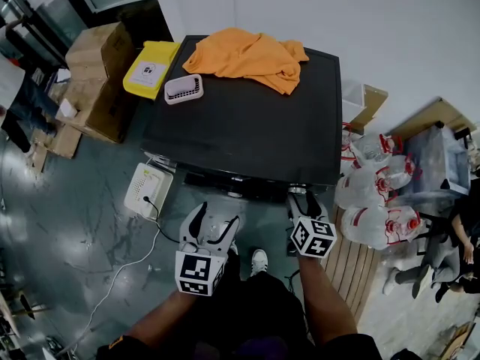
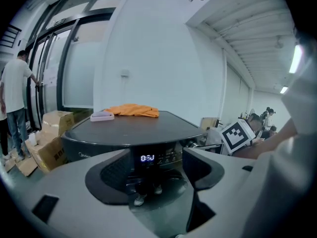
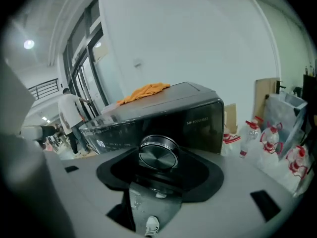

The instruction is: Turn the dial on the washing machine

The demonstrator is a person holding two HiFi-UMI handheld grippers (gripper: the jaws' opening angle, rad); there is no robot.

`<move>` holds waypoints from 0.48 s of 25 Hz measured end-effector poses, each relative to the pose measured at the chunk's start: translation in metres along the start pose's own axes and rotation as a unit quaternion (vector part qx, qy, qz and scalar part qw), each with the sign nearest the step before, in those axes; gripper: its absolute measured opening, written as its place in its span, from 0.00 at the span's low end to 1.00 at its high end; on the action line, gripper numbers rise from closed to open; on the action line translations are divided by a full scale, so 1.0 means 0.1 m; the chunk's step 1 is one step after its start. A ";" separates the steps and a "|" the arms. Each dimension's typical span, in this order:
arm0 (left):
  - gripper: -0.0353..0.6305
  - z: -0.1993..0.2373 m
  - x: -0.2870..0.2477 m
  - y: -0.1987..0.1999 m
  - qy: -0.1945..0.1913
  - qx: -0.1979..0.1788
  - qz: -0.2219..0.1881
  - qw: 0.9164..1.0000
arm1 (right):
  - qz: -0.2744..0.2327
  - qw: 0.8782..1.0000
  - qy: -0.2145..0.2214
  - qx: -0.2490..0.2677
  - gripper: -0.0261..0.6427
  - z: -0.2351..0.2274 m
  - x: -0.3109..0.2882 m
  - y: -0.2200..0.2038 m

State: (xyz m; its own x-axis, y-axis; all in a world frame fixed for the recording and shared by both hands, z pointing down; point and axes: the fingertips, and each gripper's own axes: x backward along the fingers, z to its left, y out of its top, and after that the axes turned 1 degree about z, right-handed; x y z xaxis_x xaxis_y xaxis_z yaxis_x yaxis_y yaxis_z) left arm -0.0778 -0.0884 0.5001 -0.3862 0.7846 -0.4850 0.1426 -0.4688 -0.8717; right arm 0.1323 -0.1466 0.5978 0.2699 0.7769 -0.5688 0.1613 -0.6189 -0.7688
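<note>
Fingers (image 3: 202, 171) of the right gripper (image 1: 303, 201) are pressing on both sides of the dial (image 3: 158, 152), at 5 o'clock on the washing machine (image 1: 247, 130) front. Grip is looking made; the turn itself is probably yet to do, as no rotation is readable. Left gripper (image 1: 215, 227) is hanging at 8 o'clock of the right, fingers (image 2: 111, 175) standing wide apart, holding nothing; lit display (image 2: 147, 158) is showing between them.

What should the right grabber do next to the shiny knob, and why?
Probably squeeze gently, then twist. The silver dial sits between the right gripper's jaws on the washing machine's front, but I can't tell whether they pinch it yet. The left gripper hangs open, away from it.
</note>
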 end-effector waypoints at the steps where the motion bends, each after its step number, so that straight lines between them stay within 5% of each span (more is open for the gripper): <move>1: 0.52 0.00 -0.01 0.00 0.000 0.001 0.001 1.000 | 0.000 1.000 0.006 -0.001 0.43 0.00 0.00 0.00; 6: 0.52 -0.04 -0.04 0.01 -0.005 0.000 0.000 1.000 | 0.011 0.995 -0.032 0.092 0.43 0.03 0.02 0.00; 9: 0.52 -0.04 -0.05 0.01 -0.004 0.001 0.001 1.000 | 0.021 0.973 -0.081 0.216 0.46 0.12 0.04 0.01; 12: 0.52 -0.04 -0.04 -0.01 -0.004 0.002 0.002 1.000 | 0.027 0.951 -0.115 0.287 0.46 0.19 0.05 0.04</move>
State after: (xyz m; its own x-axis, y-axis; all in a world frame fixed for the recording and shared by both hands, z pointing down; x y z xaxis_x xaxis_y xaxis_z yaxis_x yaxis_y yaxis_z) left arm -0.0723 -0.0899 0.5026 -0.3932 0.7790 -0.4884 0.1404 -0.4741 -0.8692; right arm 0.1163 -0.1437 0.5863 0.0385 0.7911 -0.6105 -0.4100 -0.5446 -0.7316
